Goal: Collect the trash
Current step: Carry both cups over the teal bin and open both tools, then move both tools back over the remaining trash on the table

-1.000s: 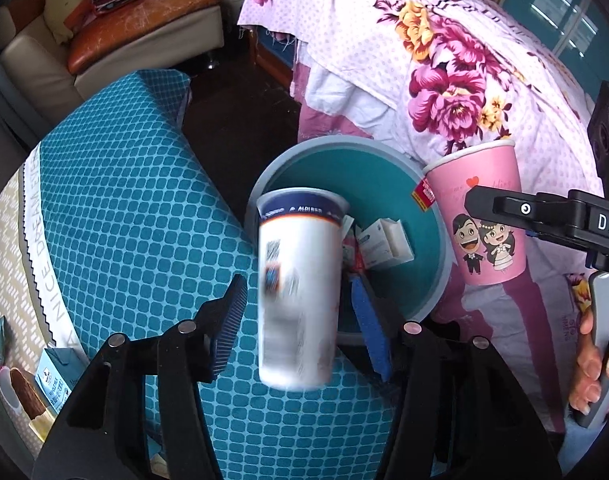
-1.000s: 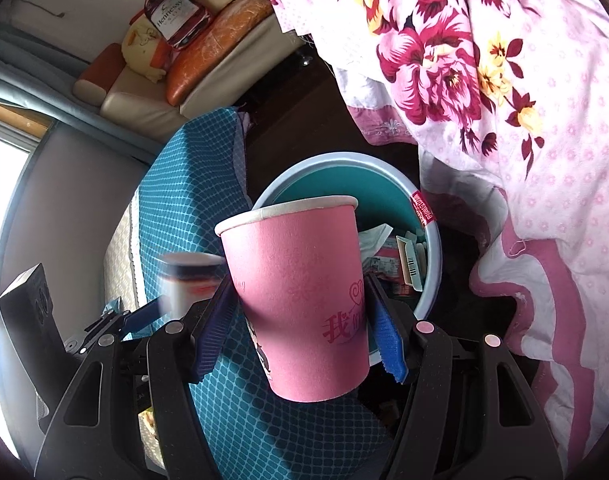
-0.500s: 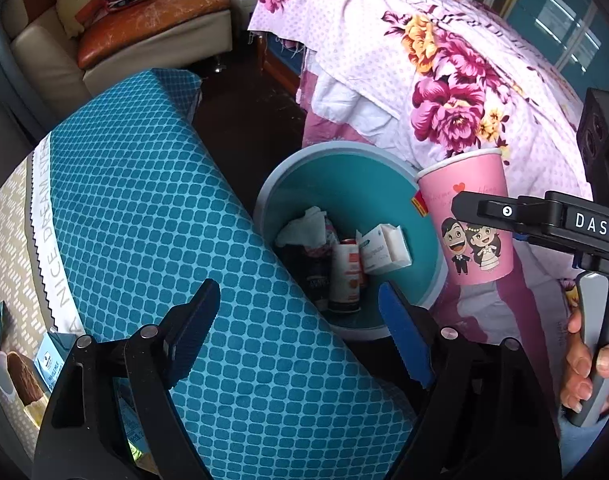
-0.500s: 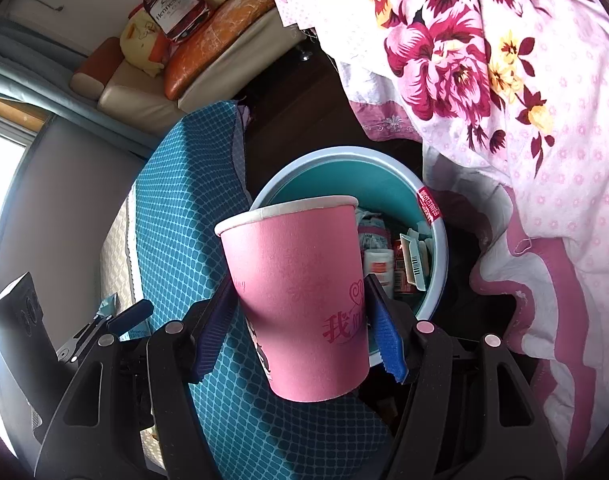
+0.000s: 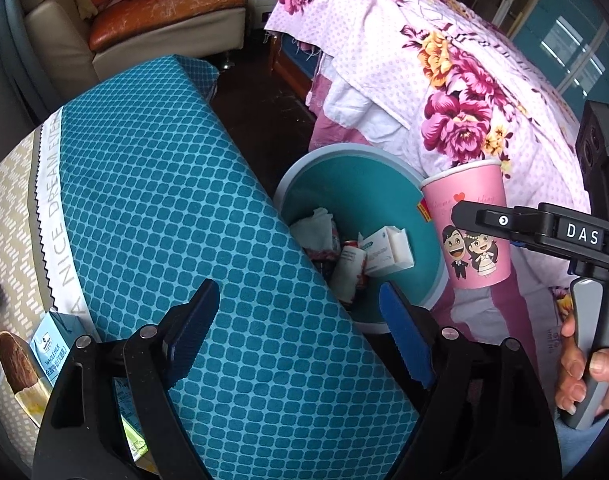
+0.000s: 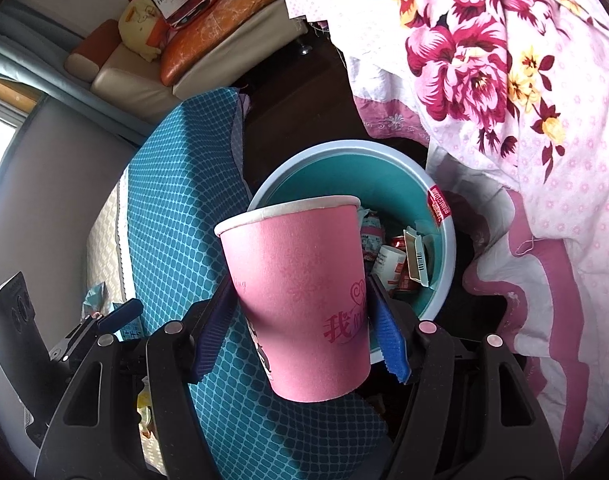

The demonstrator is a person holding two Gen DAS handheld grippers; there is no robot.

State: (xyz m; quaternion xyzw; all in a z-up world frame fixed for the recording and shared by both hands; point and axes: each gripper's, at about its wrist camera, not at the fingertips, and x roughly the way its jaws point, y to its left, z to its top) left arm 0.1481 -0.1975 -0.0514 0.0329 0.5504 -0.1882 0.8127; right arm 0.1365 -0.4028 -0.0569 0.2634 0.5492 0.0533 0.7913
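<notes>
A round teal trash bin stands on the floor between the table and the bed, holding a white cup, a small carton and crumpled tissue. My left gripper is open and empty above the table's edge, just short of the bin. My right gripper is shut on an upright pink paper cup, held over the bin's near rim.
A table with a teal checked cloth lies left of the bin. A milk carton and snack wrappers lie at its left end. A bed with a floral pink cover is on the right, and a sofa at the back.
The white cup left my left gripper and dropped into the bin. The left gripper opened wide and drew back over the table. The right gripper kept hold of the pink cup.
</notes>
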